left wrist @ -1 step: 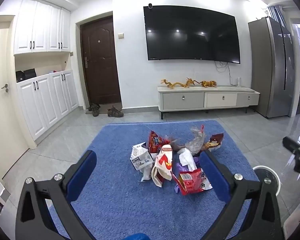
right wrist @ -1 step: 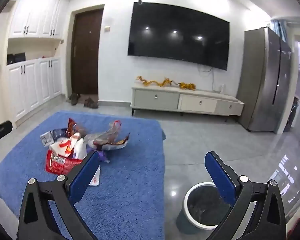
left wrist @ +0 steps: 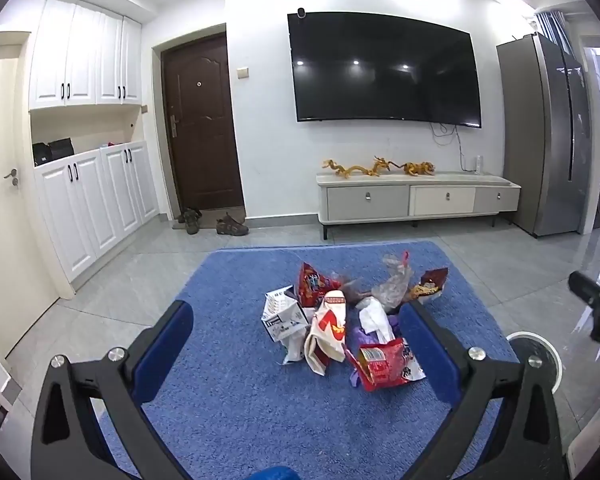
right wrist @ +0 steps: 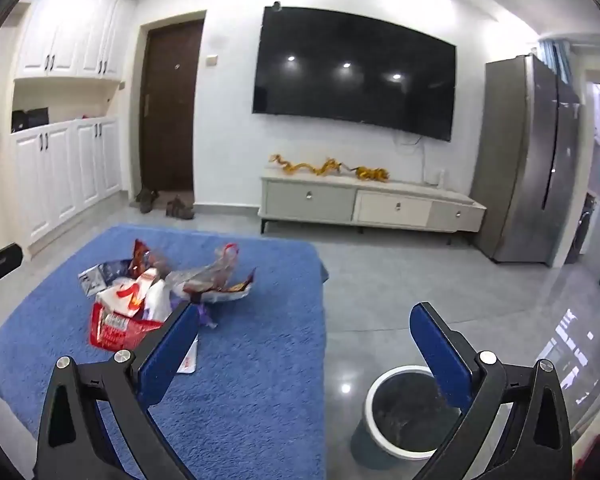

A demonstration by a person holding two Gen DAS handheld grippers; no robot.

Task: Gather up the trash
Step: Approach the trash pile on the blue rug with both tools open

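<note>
Two grippers, and neither has moved that we can see: the pictures taken just beforehand match these in every detail, so nothing has changed and the collecting has, in our judgement, not begun. No piece of trash is lifted and none sits between the tongs.

The blue rug (left wrist: 220, 400) is the largest thing in play, spread over the grey tiled floor. On it, nearer its far right part, lies the trash pile (left wrist: 340, 320), a loose heap of crumpled packaging with pieces overlapping one another. The bin (right wrist: 404, 412), white-rimmed with a dark liner, stands on the bare tiles just off the rug's right edge, apart from the heap; we see nothing in it.

The left gripper (left wrist: 294, 312) hangs above the rug with its tongs spread wide and empty, the heap framed between them from a distance. The right gripper (right wrist: 306, 308) is equally wide and empty, aimed between heap and bin.

Within the heap, the red bag (left wrist: 380, 364) lies nearest us, flattened and torn open. Beside it stands a white and red wrapper (left wrist: 328, 324), then a white carton (left wrist: 280, 312), crushed, on the left. Behind them are a clear plastic bag (left wrist: 392, 284), puffed and upright, and a small dark red packet (left wrist: 432, 282). All look light and limp, likely to fold under a pinch.
</note>
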